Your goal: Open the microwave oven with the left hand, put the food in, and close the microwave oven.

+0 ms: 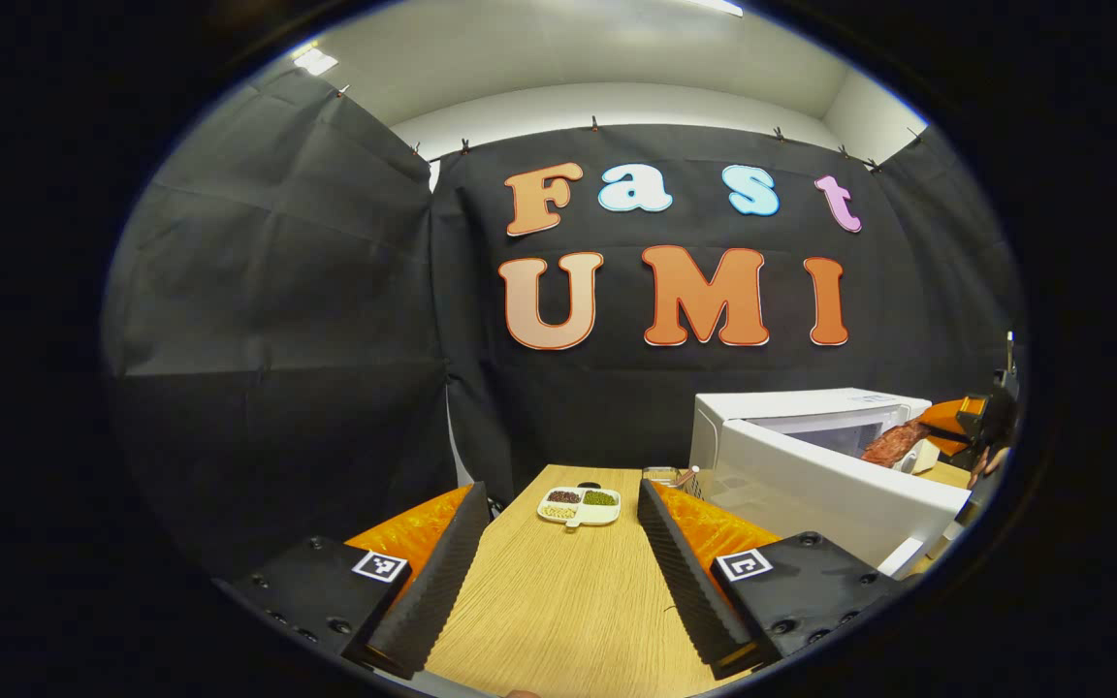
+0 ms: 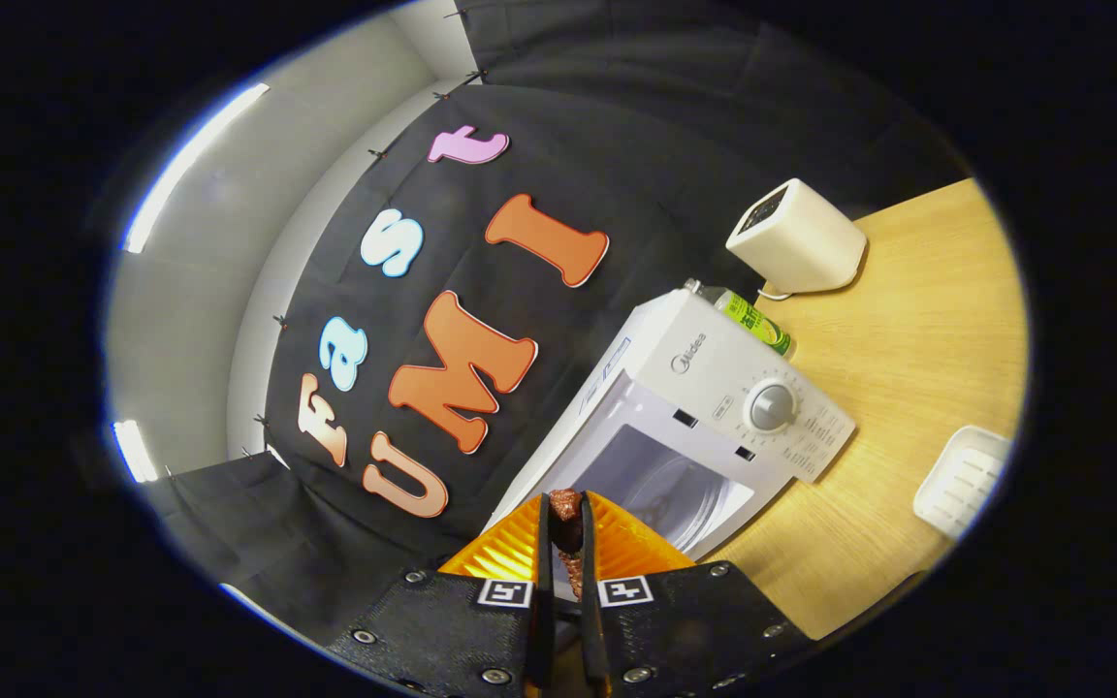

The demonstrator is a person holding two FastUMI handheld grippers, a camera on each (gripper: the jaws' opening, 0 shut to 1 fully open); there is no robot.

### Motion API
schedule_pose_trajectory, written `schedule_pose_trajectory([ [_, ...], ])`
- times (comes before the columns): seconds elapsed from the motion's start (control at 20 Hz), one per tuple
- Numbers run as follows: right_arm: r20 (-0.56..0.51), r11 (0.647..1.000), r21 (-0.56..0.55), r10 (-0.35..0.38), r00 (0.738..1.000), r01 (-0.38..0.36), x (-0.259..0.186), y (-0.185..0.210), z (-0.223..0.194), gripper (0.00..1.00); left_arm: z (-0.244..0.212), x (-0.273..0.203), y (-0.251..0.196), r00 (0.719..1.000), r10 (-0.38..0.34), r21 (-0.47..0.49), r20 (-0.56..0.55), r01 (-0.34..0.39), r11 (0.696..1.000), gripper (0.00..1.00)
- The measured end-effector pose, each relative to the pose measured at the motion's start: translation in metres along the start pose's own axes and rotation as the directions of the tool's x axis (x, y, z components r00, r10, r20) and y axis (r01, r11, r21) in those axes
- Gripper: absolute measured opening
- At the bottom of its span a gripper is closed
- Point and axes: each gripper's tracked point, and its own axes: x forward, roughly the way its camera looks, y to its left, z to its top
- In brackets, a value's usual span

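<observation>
In front of the microwave oven (image 2: 714, 407), the right tongs (image 2: 566, 528) are pinched narrow on the food (image 2: 566, 514) — a dark reddish piece held between both fingers, just short of the open cavity and pointed at it. The oven door (image 1: 830, 485) is swung out toward the left side of the oven, so the opening step looks done and the step in hand is carrying the food in.

To do it well, I would keep the food level with the middle of the cavity, well clear of the control panel with its knob (image 2: 770, 405) on the oven's right, and bring it down over the glass turntable before letting go — not at the lip.

The left tongs (image 1: 558, 572) stand wide and hold nothing, over the tabletop (image 1: 568, 601) on the door side of the oven, with a small divided dish (image 1: 580, 506) beyond them. They are best kept outside the door's swing, ready to push it closed.
</observation>
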Motion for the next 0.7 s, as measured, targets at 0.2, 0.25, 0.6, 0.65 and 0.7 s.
schedule_pose_trajectory([
  [0.2,0.000,1.000,-0.008,0.007,1.000,-0.007,0.046,0.007,-0.035,0.10,-0.011,0.015,0.014,1.000,0.017,-0.008,-0.012,-0.017,1.000,0.98],
  [0.25,-0.006,1.000,-0.014,0.003,1.000,-0.004,0.058,0.005,-0.043,0.10,-0.014,0.018,0.019,0.999,0.030,0.002,-0.011,-0.030,1.000,0.98],
  [0.6,0.052,0.997,-0.059,-0.052,0.997,0.055,0.115,-0.015,-0.064,0.10,-0.039,0.037,0.037,0.998,0.052,-0.030,-0.043,-0.053,0.998,1.00],
  [0.65,0.058,0.994,-0.084,-0.061,0.996,0.065,0.122,-0.018,-0.066,0.10,-0.041,0.037,0.039,0.997,0.057,-0.031,-0.046,-0.059,0.998,1.00],
  [0.7,0.066,0.992,-0.105,-0.070,0.995,0.076,0.129,-0.020,-0.068,0.11,-0.041,0.038,0.041,0.997,0.061,-0.028,-0.048,-0.062,0.998,1.00],
])
